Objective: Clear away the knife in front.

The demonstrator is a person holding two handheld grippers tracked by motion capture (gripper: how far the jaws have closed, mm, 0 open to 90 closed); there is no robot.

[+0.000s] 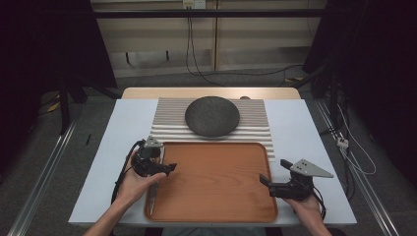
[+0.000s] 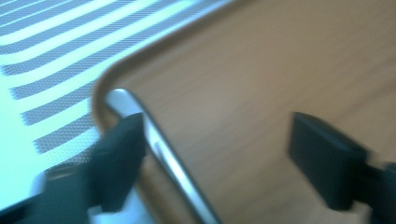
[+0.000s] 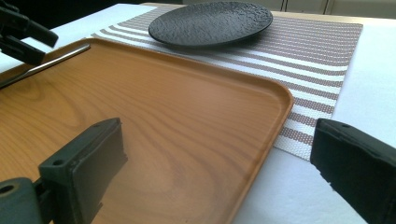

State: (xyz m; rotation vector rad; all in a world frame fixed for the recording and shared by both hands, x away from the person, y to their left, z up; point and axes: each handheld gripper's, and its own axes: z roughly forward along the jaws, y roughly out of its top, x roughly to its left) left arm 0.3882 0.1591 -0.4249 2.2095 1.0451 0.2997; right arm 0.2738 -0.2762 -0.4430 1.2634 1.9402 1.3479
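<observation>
Left gripper [image 1: 169, 168] jaws wide apart, empty, over wooden tray [image 1: 216, 209] left edge; metal utensil [image 2: 161, 151] touching one jaw. Right gripper [image 1: 271, 178] spread open, empty, straddling tray's right rim. Black plate [image 1: 212, 116] on striped mat [image 1: 255, 129] beyond.

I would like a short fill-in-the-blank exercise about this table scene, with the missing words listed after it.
1. The dark plate rests on the ____ placemat.
2. The metal utensil lies along the ____ edge of the wooden tray.
3. The left gripper has its jaws ____ around the utensil.
4. The right gripper hovers at the tray's ____ edge.

Missing words: striped; left; open; right
</observation>
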